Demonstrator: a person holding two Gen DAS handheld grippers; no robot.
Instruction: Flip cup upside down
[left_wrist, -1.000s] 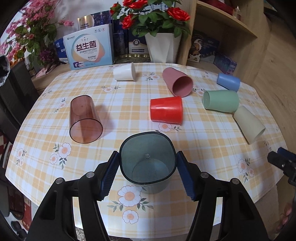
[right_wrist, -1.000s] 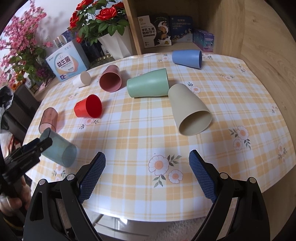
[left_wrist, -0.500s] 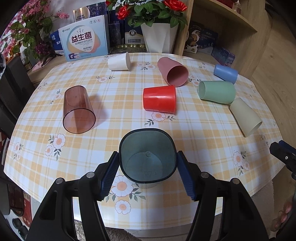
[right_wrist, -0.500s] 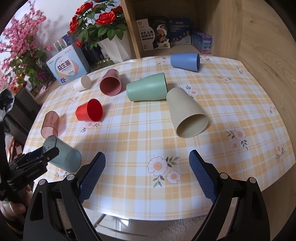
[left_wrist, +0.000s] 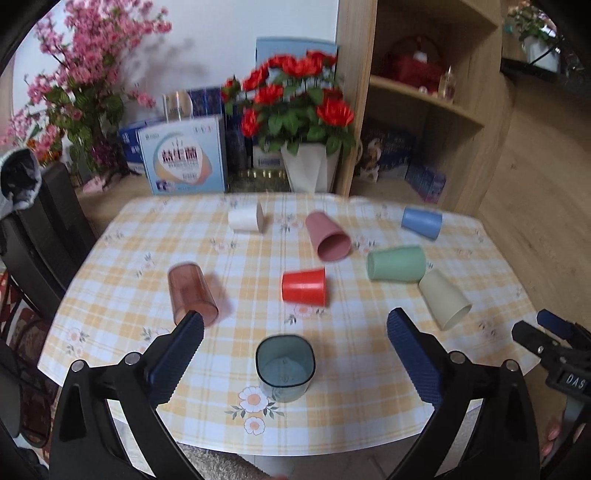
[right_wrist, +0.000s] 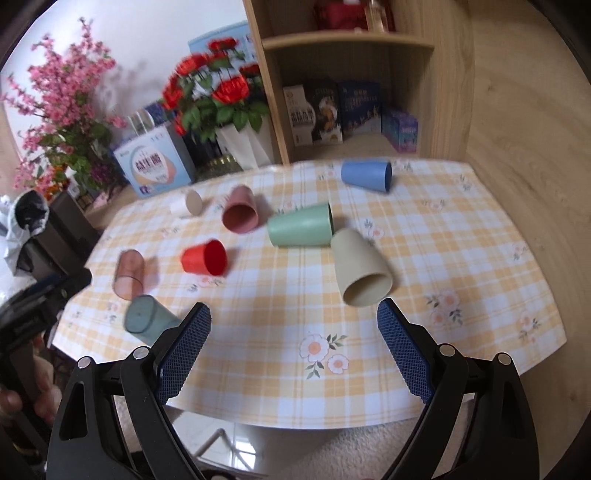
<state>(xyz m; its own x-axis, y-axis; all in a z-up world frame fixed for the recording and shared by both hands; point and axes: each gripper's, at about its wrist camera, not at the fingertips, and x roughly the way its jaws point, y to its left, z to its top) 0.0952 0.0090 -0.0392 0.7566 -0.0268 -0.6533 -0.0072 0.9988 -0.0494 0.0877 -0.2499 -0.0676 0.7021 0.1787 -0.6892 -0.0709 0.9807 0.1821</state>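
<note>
Where it gripped a second ago, left gripper (left_wrist: 294, 332) now gapes empty; teal cup (left_wrist: 285, 367) stands mouth-up, lower centre, unflipped.

1. Left wrist view: the teal cup (left_wrist: 285, 365) stands between the spread left tongs (left_wrist: 293, 354), touching neither pad; bare worktop (left_wrist: 354, 369) lies on both sides of it.
2. At 11 o'clock the brown cup (left_wrist: 191, 291) sits just beside the left pad.
3. At 12 o'clock the red cup (left_wrist: 304, 286) blocks the way forward.
4. At 2 o'clock the beige cup (left_wrist: 445, 299) and the green cup (left_wrist: 397, 264) crowd together.
</note>
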